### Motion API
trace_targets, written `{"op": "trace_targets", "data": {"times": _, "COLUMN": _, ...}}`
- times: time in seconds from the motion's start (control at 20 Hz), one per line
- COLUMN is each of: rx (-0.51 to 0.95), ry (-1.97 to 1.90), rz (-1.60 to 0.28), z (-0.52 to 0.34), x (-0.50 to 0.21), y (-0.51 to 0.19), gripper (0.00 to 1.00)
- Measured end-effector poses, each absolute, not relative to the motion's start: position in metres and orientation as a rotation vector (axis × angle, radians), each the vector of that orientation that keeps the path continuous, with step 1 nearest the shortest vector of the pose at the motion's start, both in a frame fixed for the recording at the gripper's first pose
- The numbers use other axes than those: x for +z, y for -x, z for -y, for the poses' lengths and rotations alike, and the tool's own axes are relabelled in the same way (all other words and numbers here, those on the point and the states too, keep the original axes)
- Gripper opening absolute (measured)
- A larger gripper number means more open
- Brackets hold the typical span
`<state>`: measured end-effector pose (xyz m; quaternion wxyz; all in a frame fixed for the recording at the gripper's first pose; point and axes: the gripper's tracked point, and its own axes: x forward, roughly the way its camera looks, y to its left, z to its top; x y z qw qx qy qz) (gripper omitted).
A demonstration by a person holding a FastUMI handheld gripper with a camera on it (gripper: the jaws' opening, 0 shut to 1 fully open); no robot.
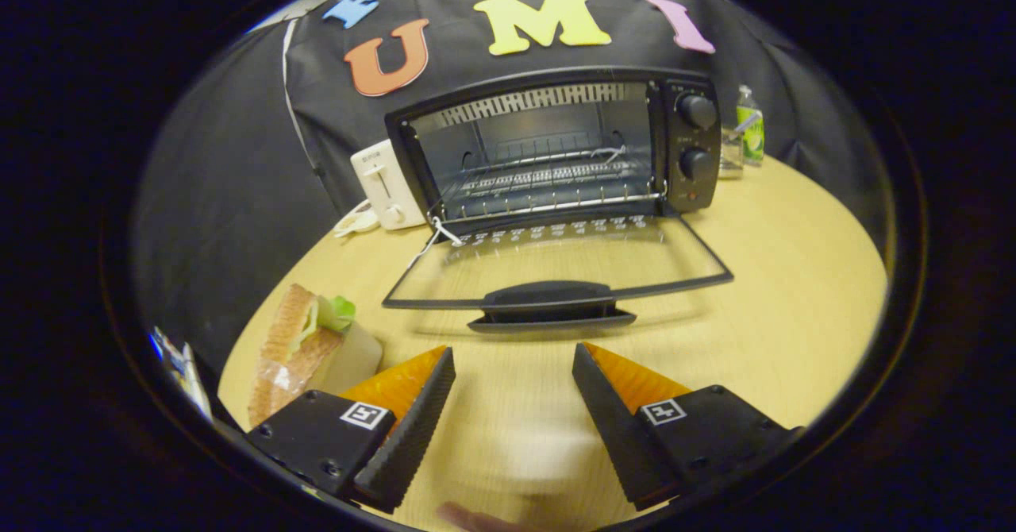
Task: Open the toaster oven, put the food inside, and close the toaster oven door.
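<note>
A light wooden table is standing against black cloth booth walls. One toaster oven is sitting at the far side, its door lying fully open and one wire rack showing inside. One sandwich is lying near the left finger. The hand-held gripper is hovering open and empty. One white toaster and one bottle are flanking the oven.

Rides on the gripper, low over the desk, looking forward along the spread, empty fingers. Faces the open toaster oven straight ahead, fairly near, its lowered door just beyond the fingertips.
</note>
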<state>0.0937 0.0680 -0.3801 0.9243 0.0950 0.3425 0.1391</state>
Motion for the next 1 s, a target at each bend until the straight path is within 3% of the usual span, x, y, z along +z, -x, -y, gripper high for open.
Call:
{"op": "trace_targets", "data": {"times": 0.3, "rx": 0.376, "ry": -0.463, "rz": -0.852, "z": -0.062, "x": -0.345, "y": -0.067, "gripper": 0.96}}
{"op": "trace_targets", "data": {"times": 0.5, "rx": 0.531, "ry": -0.562, "rz": -0.945, "z": -0.092, "x": -0.320, "y": -0.045, "gripper": 0.92}}
{"op": "trace_targets", "data": {"times": 1.0, "rx": 0.672, "ry": -0.531, "rz": -0.932, "z": -0.147, "x": -0.303, "y": -0.022, "gripper": 0.85}}
